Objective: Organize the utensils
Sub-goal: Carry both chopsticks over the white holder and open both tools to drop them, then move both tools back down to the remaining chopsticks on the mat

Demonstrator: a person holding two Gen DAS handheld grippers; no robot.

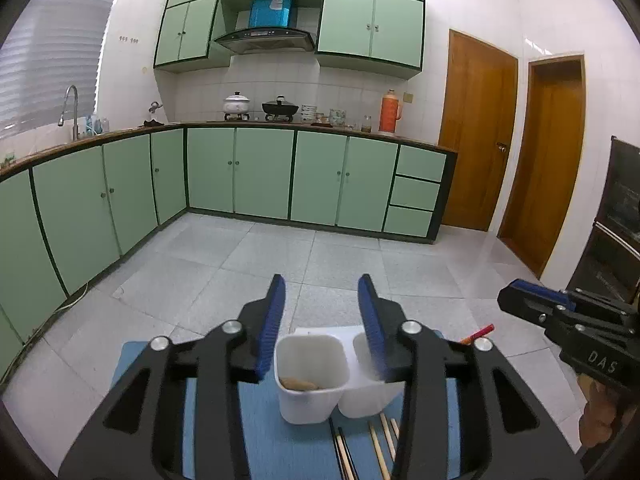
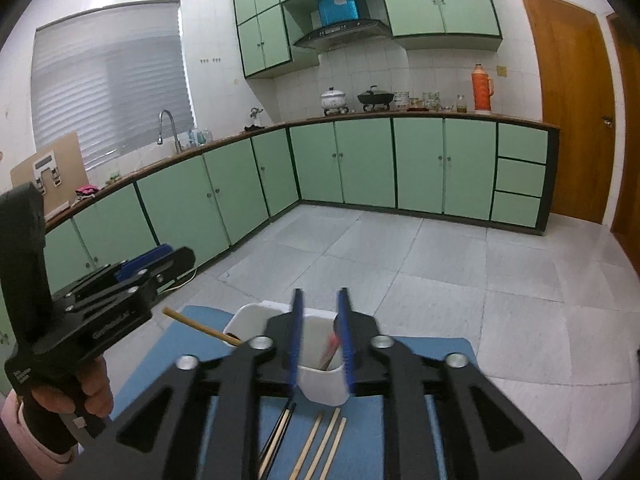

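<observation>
1. Sitting on the blue mat (image 1: 256,436) is a white holder (image 1: 310,380) with two cups side by side. It is at 6 o'clock in both views, just past the gripper tips.
2. Some sticks are already in the cups. A tan chopstick (image 2: 200,326) leans out of the left cup toward 10 o'clock. A red chopstick (image 2: 330,350) stands in the right cup.
3. More is left to do. A dark pair of chopsticks (image 2: 280,428) and three light wooden chopsticks (image 2: 324,440) lie flat on the mat, just in front of the holder, toward 6 o'clock. I think the job is partly done, with about five sticks to go.
4. The left gripper (image 1: 322,292) has its blue fingers (image 1: 276,312) partly open with nothing between them. The right gripper (image 2: 320,300) is open a little less and holds nothing too.
5. The left view looks down into the left cup, where something tan (image 1: 298,384) lies at the bottom. The right view does not show that.
6. The right view shows the tan chopstick leaning out and the red one inside its cup. In the left view only the red tip (image 1: 478,332) peeks out at 4 o'clock.
7. Each view shows the other gripper at its edge, with a person's hand (image 2: 90,388) on the handle.
</observation>
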